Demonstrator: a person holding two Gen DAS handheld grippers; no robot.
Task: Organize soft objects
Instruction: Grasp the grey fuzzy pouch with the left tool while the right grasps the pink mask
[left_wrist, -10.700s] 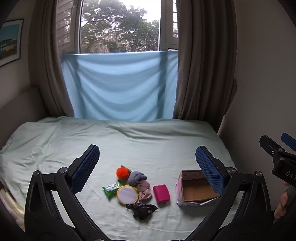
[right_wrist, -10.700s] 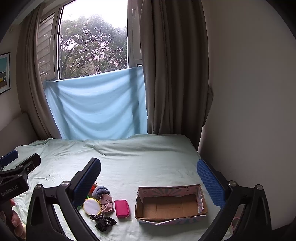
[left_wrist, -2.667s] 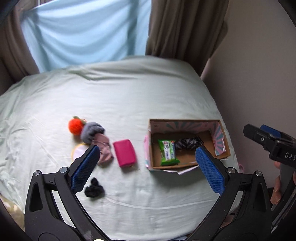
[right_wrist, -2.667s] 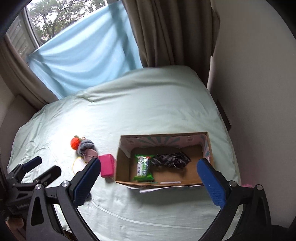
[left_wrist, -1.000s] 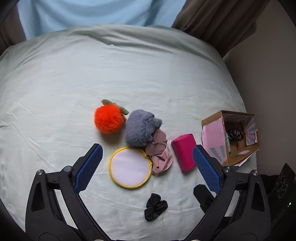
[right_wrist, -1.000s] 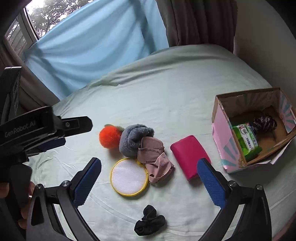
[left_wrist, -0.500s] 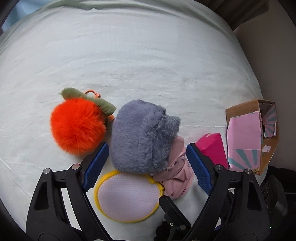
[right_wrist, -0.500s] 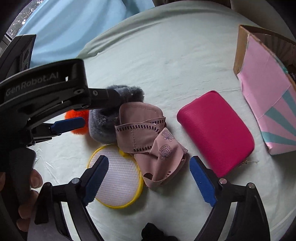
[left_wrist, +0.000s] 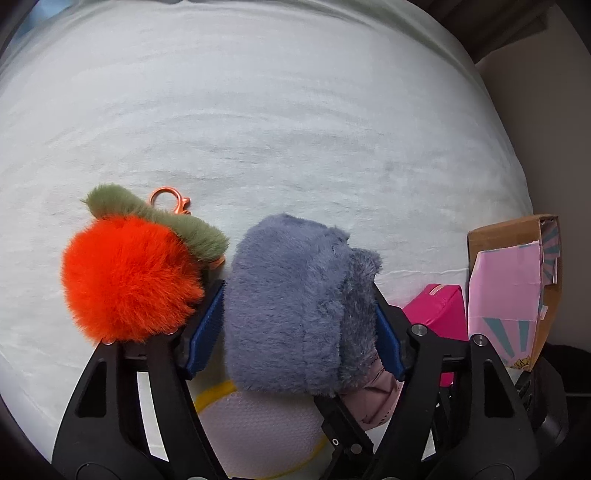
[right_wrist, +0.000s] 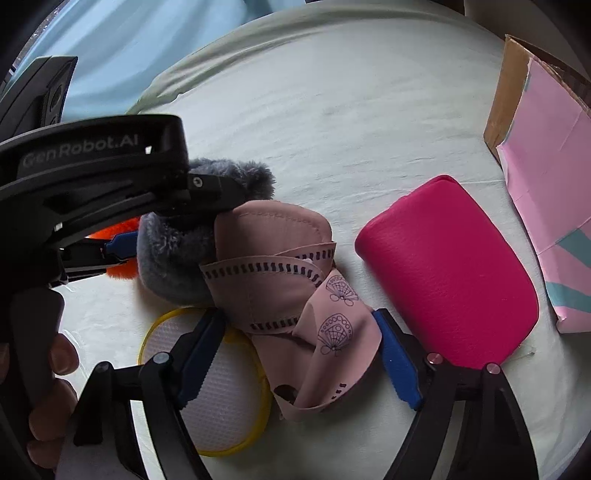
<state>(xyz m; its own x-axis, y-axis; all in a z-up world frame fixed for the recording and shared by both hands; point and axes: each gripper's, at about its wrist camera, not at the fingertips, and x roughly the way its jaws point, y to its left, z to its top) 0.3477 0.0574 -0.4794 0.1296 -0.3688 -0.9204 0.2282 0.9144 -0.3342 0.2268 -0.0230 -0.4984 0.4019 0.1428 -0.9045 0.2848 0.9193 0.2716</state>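
Bedsheet (left_wrist: 295, 110), pale green, carries everything; the cardboard box (left_wrist: 517, 288) stands at its right edge, presumably as the bin for the soft things. Next to the box lies a magenta pouch (right_wrist: 447, 273), then a loose cluster: grey fluffy piece (left_wrist: 295, 302), pink patterned fabric (right_wrist: 291, 291), orange pom-pom keychain (left_wrist: 129, 277) and a yellow-rimmed round pad (right_wrist: 225, 387). The left gripper (left_wrist: 299, 325) straddles the grey piece, its jaws having just been closing, blue pads pressing into the fur on both sides. The right gripper (right_wrist: 295, 354) brackets the pink fabric, jaws likewise narrowing; whether its pads touch the cloth cannot be told.
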